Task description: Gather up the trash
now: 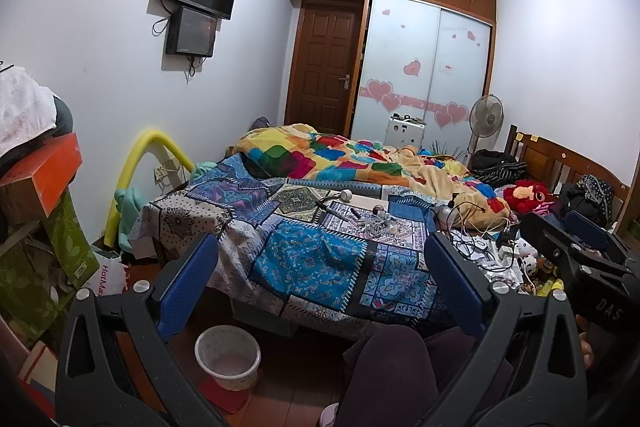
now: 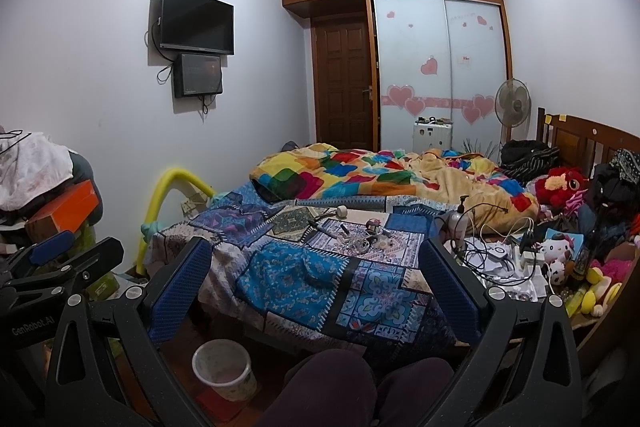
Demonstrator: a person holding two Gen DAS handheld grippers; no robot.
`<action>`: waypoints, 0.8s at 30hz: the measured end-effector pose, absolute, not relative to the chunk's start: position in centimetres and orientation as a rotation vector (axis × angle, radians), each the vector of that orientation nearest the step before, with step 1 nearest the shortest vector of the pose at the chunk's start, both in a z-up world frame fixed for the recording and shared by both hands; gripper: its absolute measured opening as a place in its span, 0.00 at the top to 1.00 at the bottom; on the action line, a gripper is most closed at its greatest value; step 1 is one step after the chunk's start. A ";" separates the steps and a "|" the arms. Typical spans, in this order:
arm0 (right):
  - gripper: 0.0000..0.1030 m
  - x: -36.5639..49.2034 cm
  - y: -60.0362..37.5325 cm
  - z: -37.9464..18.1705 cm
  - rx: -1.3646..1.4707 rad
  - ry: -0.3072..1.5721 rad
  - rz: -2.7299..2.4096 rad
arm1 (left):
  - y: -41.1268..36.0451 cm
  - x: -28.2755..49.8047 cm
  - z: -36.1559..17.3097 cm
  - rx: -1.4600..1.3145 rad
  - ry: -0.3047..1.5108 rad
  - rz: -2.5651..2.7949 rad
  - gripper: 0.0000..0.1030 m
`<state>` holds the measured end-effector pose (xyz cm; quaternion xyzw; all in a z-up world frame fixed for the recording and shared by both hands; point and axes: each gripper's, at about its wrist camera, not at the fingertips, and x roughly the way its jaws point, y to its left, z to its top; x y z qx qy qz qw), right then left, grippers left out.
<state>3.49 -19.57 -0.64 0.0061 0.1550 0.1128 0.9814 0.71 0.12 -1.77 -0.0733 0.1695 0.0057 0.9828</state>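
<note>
Both grippers, left point(image 1: 320, 267) and right point(image 2: 316, 275), spread wide, holding nothing, above the bed point(image 1: 320, 251). Small litter point(image 2: 360, 241) lies mid-quilt; bin point(image 1: 227, 357) on the floor by the bed's near edge. Risk: cables point(image 2: 480, 251) just right could snag. Open quilt in front; knees crowd below.

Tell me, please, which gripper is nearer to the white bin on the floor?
Left, narrowly. The left gripper hangs almost over the white bin; the right gripper is held further to the bin's right.
</note>
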 end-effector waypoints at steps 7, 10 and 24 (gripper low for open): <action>0.00 5.2 -20.0 -0.9 0.025 0.336 0.207 | 0.4 2.8 -2.2 -0.141 0.367 0.005 0.00; 0.00 6.4 -20.5 -1.2 0.032 0.346 0.188 | 0.3 4.4 -2.1 -0.135 0.370 0.007 0.00; 0.00 15.8 -24.5 -2.3 0.039 0.449 0.053 | -1.4 16.7 -2.7 -0.130 0.474 -0.039 0.00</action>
